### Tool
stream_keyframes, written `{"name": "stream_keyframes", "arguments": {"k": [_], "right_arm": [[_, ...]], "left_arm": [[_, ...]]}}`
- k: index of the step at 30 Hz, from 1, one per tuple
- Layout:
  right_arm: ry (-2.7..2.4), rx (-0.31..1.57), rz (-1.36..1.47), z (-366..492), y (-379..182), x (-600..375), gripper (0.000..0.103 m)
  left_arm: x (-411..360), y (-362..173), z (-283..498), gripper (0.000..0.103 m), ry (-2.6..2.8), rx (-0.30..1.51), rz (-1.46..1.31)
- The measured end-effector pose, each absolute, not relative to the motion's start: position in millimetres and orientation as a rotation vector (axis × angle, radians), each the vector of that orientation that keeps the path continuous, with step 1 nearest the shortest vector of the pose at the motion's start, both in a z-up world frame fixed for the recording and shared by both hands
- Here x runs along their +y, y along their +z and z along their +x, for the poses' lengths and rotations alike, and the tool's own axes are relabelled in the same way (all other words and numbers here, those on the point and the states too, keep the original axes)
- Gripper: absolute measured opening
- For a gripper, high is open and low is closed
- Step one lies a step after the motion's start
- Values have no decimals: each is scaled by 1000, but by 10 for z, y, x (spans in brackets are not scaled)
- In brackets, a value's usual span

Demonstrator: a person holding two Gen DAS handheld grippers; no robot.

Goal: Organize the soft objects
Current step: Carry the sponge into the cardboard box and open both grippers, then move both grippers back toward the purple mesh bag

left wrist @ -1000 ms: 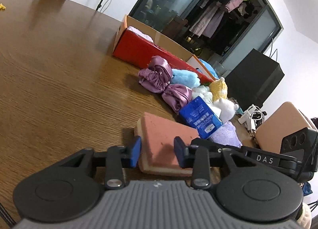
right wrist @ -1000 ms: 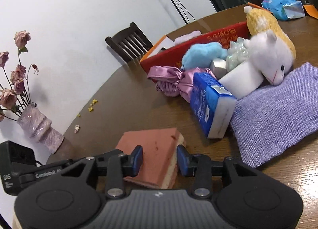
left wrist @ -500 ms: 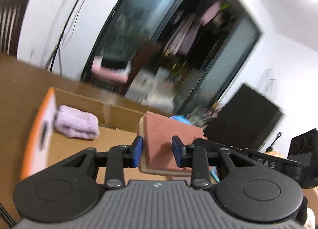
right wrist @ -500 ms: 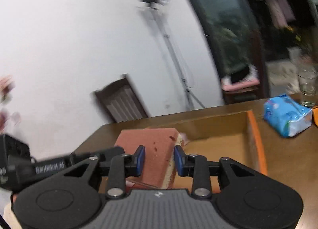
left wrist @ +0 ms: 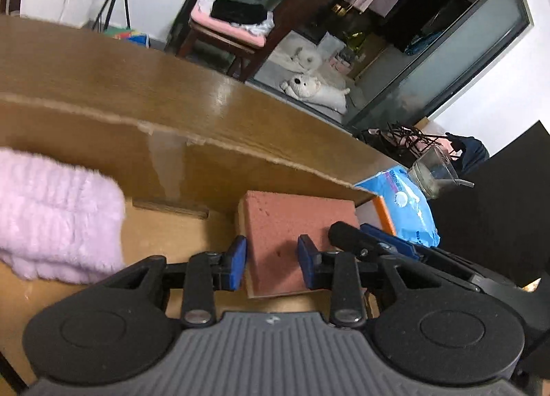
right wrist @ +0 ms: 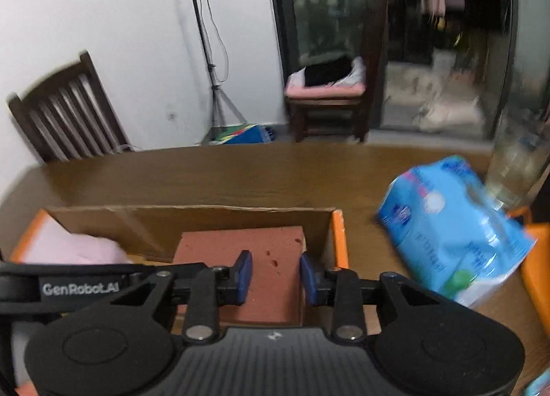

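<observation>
Carried from the table, the sponge [left wrist: 292, 241] hangs over the box [right wrist: 338, 241] (both grippers tilted down, clamping it).

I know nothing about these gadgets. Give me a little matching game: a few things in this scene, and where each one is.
Things:
1. sponge
2. pink fluffy cloth
3. blue packet
4. glass

Places:
a. on the table, just right of the box
b. between both grippers' blue pads
c. beyond the packet, far right
d. in the box's left end

Pairs: 1-b, 2-d, 3-a, 4-c
</observation>
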State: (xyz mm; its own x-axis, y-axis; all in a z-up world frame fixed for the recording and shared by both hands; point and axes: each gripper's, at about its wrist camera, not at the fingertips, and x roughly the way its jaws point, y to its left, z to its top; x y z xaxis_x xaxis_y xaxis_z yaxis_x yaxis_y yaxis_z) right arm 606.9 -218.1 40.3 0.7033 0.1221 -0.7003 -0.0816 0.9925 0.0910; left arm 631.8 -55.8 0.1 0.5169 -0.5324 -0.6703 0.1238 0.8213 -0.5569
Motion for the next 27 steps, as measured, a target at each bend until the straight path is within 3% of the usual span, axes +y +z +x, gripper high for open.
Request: {"name": "stream_keyframes", "arguments": {"k": [5, 7, 10, 14, 19, 27], "right_arm": [[64, 771, -29, 6055, 396, -2124, 27], [60, 761, -45, 6029, 419, -2092, 33], [83, 740, -29, 5984, 530, -2130, 48], [118, 702, 33, 5781, 904, -2218, 49], [153, 621, -4, 5181, 1506, -2249, 62], [175, 535, -30, 4027, 2019, -2370, 71]], "left_arm": [[-567, 35, 6281, 33, -392, 939, -467], [-528, 152, 6223, 37, -379, 906, -432], [-424, 400, 6089, 55, -389, 867, -407], [-284, 852, 5744, 64, -374, 793, -318], [-92, 1407, 5042, 85, -332, 679, -175], [257, 1849, 3963, 89, -235, 564, -84]]}}
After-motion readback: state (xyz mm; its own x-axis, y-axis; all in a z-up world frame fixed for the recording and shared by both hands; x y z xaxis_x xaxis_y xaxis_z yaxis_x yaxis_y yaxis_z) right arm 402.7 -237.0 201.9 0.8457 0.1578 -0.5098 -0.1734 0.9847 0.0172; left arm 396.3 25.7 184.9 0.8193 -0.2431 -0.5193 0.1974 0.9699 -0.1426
